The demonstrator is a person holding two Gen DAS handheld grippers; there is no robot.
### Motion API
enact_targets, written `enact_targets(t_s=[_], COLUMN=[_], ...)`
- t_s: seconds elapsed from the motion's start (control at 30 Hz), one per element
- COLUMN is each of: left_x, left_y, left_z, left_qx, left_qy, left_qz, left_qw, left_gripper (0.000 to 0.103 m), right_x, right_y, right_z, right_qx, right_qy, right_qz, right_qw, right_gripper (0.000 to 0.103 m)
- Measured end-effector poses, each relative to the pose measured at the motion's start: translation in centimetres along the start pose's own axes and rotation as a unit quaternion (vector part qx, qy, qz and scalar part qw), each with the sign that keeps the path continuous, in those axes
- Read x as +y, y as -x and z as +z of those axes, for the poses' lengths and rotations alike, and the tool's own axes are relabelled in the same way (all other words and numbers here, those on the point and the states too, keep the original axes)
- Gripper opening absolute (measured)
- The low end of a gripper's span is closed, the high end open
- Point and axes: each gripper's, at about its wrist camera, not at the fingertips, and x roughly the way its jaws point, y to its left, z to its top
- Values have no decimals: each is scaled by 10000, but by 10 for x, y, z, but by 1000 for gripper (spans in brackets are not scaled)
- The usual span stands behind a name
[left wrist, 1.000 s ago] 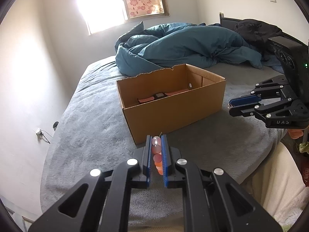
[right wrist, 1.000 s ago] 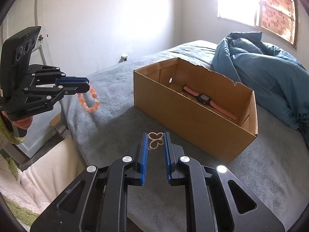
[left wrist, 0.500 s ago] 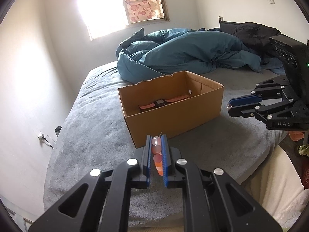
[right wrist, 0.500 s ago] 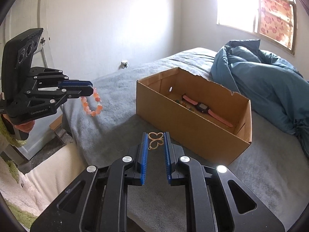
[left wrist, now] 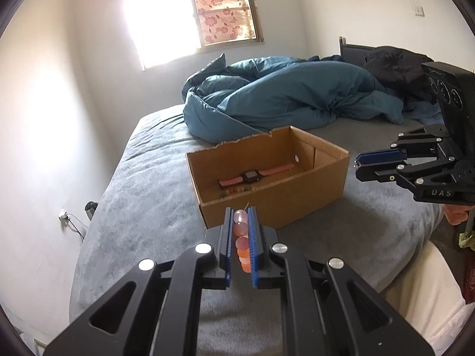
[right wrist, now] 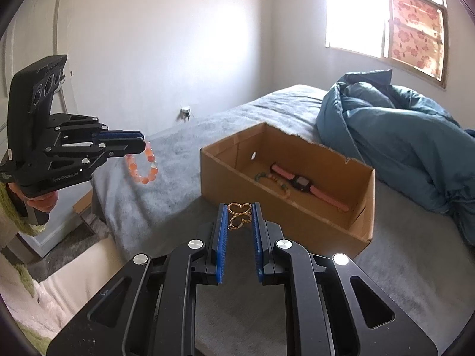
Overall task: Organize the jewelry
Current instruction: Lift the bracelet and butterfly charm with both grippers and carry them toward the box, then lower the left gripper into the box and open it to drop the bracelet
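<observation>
An open cardboard box (left wrist: pixel 276 190) (right wrist: pixel 299 216) sits on the grey bed. Inside lie a pink-strapped watch (left wrist: pixel 251 175) (right wrist: pixel 299 182) and a beaded necklace (right wrist: pixel 271 179). My left gripper (left wrist: pixel 240 218) is shut on an orange-pink bead bracelet (left wrist: pixel 242 237), held above the bed just short of the box's near wall; in the right wrist view the bracelet (right wrist: pixel 142 164) hangs from that gripper (right wrist: pixel 142 145). My right gripper (right wrist: pixel 240 212) is shut on a gold butterfly pendant (right wrist: pixel 239 216), held in front of the box; it also shows in the left wrist view (left wrist: pixel 357 167).
A crumpled teal duvet (left wrist: pixel 285 101) (right wrist: pixel 397 136) lies behind the box. Dark clothing (left wrist: pixel 392 65) sits at the headboard. The bed edge and a cream blanket (right wrist: pixel 59 284) are near me. A wall socket (left wrist: pixel 63 216) is low on the left wall.
Both grippers have risen and tilted, so more of the box's inside shows. The left gripper with the bracelet has moved closer to the box. Both grips are unchanged.
</observation>
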Motion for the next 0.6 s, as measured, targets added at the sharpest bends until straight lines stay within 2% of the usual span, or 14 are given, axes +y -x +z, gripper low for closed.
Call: enact_targets(t_s=[0.37,0.6], left_x=[31,48], left_y=[-31,-79], left_z=[46,69], left_qx=[-247,-97], left_qy=[134,328], left_qz=[-97,-313], left_qw=[9996,9989], left_gripper=[9,9], right_x=[-42,-77], right_y=[-18,-47], right_z=[36,44], right_qx=[-192,-187], right_qy=[-109,-349], right_qz=[-184,-112], right_qw=[9996,9992], right_gripper=[14,14])
